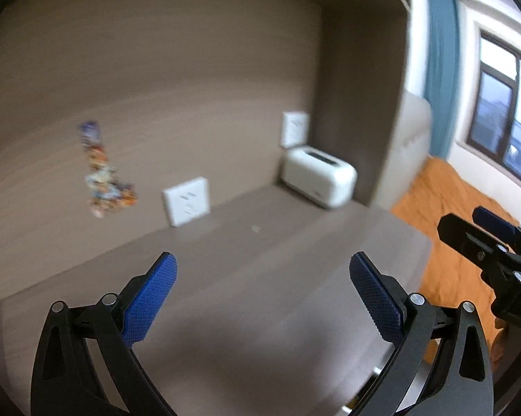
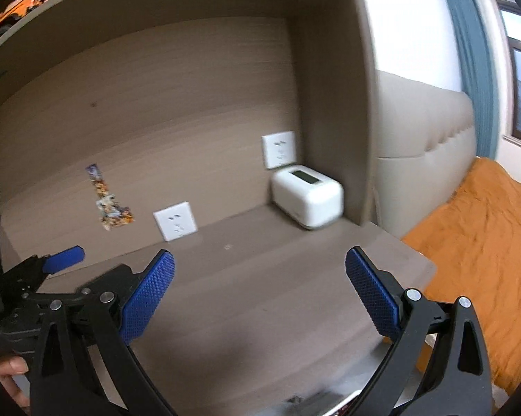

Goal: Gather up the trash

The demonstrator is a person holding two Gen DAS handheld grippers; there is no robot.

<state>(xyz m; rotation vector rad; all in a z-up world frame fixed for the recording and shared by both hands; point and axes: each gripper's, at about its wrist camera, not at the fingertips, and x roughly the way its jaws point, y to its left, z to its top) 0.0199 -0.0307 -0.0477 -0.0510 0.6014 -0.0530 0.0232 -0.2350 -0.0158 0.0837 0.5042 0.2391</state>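
Observation:
A tiny pale scrap [image 1: 256, 228] lies on the brown desk top [image 1: 260, 294] toward the back; it also shows in the right wrist view [image 2: 228, 247]. My left gripper [image 1: 262, 277] is open and empty, held above the desk's front half. My right gripper [image 2: 259, 274] is open and empty too, above the desk beside the left one. The right gripper appears at the right edge of the left wrist view [image 1: 493, 239], and the left gripper at the left edge of the right wrist view [image 2: 52, 270]. Both views are blurred.
A white box-shaped device [image 1: 319, 176] [image 2: 307, 196] stands in the back right corner of the alcove. Two white wall sockets [image 1: 187, 205] [image 1: 294, 128] and a colourful sticker strip [image 1: 102, 173] are on the back panel. An orange bed [image 2: 475, 242] lies to the right.

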